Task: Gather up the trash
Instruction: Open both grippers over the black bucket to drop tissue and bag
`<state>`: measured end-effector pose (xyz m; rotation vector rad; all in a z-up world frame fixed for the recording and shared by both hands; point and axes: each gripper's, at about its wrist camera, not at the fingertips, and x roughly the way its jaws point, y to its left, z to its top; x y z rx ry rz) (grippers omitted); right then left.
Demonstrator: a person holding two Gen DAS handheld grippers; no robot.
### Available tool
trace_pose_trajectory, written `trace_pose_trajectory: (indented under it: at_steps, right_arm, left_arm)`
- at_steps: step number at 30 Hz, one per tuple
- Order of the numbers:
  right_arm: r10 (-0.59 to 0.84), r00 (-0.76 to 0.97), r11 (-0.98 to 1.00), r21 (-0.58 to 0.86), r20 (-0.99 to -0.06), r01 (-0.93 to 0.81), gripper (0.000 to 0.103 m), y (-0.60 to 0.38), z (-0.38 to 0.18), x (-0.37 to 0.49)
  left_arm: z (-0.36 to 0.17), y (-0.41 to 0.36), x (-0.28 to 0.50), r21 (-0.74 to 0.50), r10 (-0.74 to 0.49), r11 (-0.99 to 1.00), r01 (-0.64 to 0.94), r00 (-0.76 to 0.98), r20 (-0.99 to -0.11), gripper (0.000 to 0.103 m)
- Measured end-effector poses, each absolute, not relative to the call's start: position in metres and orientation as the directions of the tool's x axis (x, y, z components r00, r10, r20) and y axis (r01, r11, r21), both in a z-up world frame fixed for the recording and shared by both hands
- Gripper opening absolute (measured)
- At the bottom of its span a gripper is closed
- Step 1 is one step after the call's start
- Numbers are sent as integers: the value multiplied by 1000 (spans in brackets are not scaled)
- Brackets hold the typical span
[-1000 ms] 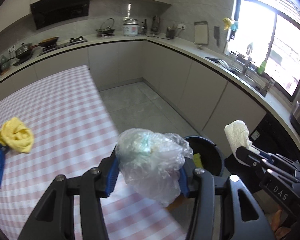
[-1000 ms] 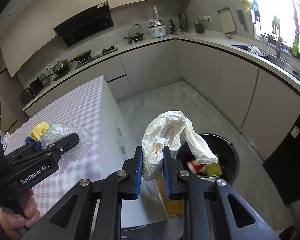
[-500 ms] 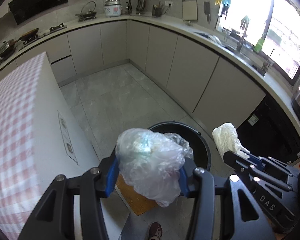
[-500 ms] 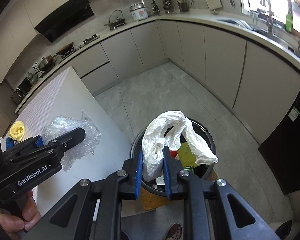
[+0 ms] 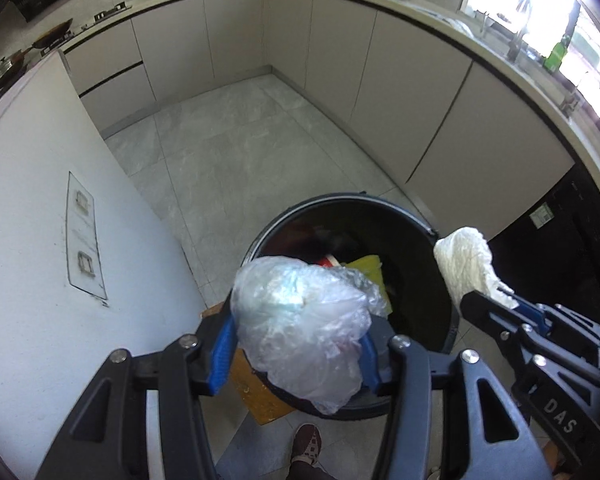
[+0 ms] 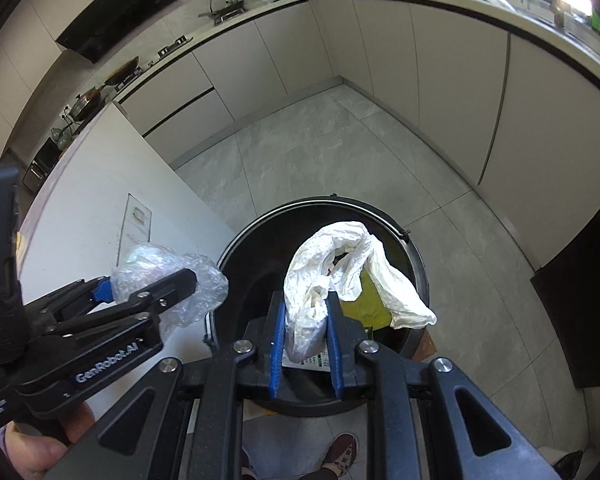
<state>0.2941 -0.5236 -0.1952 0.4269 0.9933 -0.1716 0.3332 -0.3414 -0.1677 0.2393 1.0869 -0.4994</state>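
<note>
Above the near rim of a black trash bin (image 5: pixel 340 197), my left gripper (image 5: pixel 296 338) holds a crumpled clear plastic bag (image 5: pixel 300 312) between its blue pads; its jaws are opening with the bag still between them. The bin has yellow and red trash inside. My right gripper (image 6: pixel 306 314) is shut on a white plastic bag (image 6: pixel 340 256) that droops over the bin (image 6: pixel 418 268). In the left wrist view the right gripper (image 5: pixel 486 300) and its white bag (image 5: pixel 464 264) hang over the bin's right rim. The right wrist view has the left gripper (image 6: pixel 156 286) and clear bag (image 6: pixel 206 284) at the bin's left edge.
The white side of the kitchen island (image 5: pixel 40 220) stands close on the left of the bin. A wooden board (image 5: pixel 260 396) lies under the bin. A person's shoe (image 5: pixel 306 444) is on the grey floor tiles. Beige cabinets curve behind, a dark appliance (image 5: pixel 560 240) at right.
Both grippers have come down off the checked tabletop and tilted towards the floor. The bin, earlier small and ahead, now lies large and right below both bags.
</note>
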Motion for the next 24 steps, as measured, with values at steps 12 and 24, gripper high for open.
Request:
trace_pose_trajectory:
  at_steps: [12, 24]
  right_arm:
    - [10, 556, 892, 259, -831, 370, 48, -548, -203, 304]
    - [-25, 594, 898, 244, -804, 367, 48, -532, -147, 293]
  left_arm:
    - [-186, -357, 349, 1, -176, 897, 442, 360, -916, 74]
    - [-108, -338, 335, 3, -226, 896, 445, 460, -859, 75]
